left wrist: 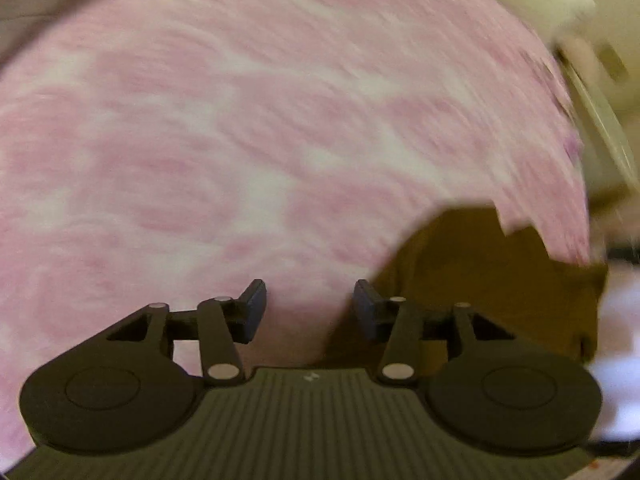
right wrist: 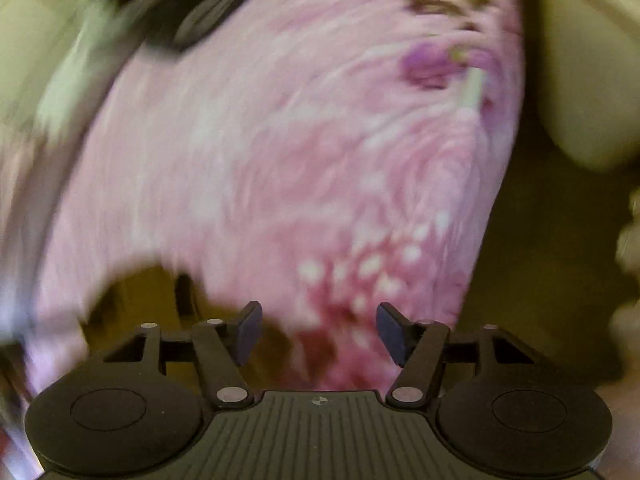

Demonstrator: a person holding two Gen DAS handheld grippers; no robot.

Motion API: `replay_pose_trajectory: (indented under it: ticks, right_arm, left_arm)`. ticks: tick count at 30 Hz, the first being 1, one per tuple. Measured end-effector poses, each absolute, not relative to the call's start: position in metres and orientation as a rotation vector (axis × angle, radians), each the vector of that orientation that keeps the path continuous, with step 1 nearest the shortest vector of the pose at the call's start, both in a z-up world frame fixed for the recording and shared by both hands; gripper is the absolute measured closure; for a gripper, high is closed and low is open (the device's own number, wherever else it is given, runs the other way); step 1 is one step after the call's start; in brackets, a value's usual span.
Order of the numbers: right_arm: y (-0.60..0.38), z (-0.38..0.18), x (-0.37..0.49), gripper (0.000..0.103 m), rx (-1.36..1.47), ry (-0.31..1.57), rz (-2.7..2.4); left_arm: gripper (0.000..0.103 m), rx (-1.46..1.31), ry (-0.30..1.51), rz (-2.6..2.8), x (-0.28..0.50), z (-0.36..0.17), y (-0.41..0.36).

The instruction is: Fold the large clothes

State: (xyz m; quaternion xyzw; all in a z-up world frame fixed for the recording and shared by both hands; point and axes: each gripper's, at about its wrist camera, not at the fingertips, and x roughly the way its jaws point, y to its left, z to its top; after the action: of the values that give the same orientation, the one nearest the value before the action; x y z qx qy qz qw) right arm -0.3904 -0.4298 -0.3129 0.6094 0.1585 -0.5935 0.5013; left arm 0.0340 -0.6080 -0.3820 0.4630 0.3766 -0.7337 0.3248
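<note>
A large pink and white patterned garment (left wrist: 248, 128) fills most of the left wrist view, blurred by motion, lying over a brown surface (left wrist: 480, 272). My left gripper (left wrist: 310, 304) hangs above the cloth's near edge, jaws apart, nothing between the pads. In the right wrist view the same pink garment (right wrist: 288, 152) spreads under my right gripper (right wrist: 319, 330), with a darker red, white-dotted patch just ahead of the fingertips. The right jaws stand wide apart and hold nothing. A purple mark with a pale strip shows on the cloth at the upper right.
Cream cushions or furniture (left wrist: 576, 12) lie at the upper right of the left wrist view and again as a cream shape (right wrist: 592, 80) on the right. A dark blurred object (right wrist: 192, 12) crosses the upper left of the right wrist view. Brown surface (right wrist: 532, 260) runs beside the cloth.
</note>
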Motion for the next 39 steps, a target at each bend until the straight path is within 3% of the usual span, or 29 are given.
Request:
replay_pose_trajectory:
  ticks: [4, 8, 10, 16, 18, 19, 25, 30, 31, 32, 33, 34, 39]
  right_arm:
    - [-0.443, -0.328, -0.399, 0.041, 1.675, 0.171, -1.380]
    - [-0.448, -0.353, -0.370, 0.043, 1.810, 0.227, -1.283]
    - [-0.450, -0.358, -0.352, 0.090, 1.792, 0.274, -1.258]
    - [-0.476, -0.339, -0.328, 0.090, 1.610, 0.446, -1.288]
    - [-0.482, -0.332, -0.324, 0.091, 1.577, 0.450, -1.302]
    - [-0.486, -0.325, -0.321, 0.092, 1.539, 0.454, -1.299]
    - [-0.544, -0.261, -0.260, 0.093, 1.130, 0.494, -1.131]
    - [-0.641, -0.203, -0.174, 0.093, 0.790, 0.376, -0.938]
    - [-0.667, -0.193, -0.152, 0.088, 0.759, 0.350, -0.903]
    - [-0.690, -0.188, -0.131, 0.080, 0.744, 0.364, -0.895]
    - [-0.708, -0.187, -0.111, 0.056, 0.739, 0.406, -0.919]
    - [-0.723, -0.185, -0.092, 0.045, 0.724, 0.449, -0.976]
    - [-0.705, -0.200, -0.030, 0.045, 0.522, 0.555, -0.857]
  left_arm:
    - [0.059, 1.232, 1.046, -1.963, 0.027, -0.399, -0.588]
    - [0.068, 1.187, 1.126, -1.999, 0.032, -0.399, -0.577]
    - [0.068, 1.201, 1.129, -2.031, 0.030, -0.397, -0.572]
    - [0.069, 1.213, 1.204, -2.038, 0.024, -0.403, -0.572]
    - [0.088, 1.187, 1.210, -2.059, 0.021, -0.401, -0.569]
    - [0.090, 1.158, 1.198, -2.060, 0.023, -0.397, -0.566]
    - [0.097, 0.668, 1.223, -1.850, 0.109, -0.334, -0.567]
    - [0.101, 0.329, 1.025, -1.586, 0.209, -0.245, -0.571]
    - [0.098, 0.301, 0.953, -1.515, 0.225, -0.228, -0.573]
    - [0.083, 0.291, 0.899, -1.449, 0.241, -0.214, -0.576]
    - [0.070, 0.279, 0.879, -1.409, 0.255, -0.206, -0.578]
    - [0.069, 0.267, 0.869, -1.362, 0.268, -0.201, -0.577]
    - [0.063, 0.340, 0.902, -1.220, 0.306, -0.223, -0.543]
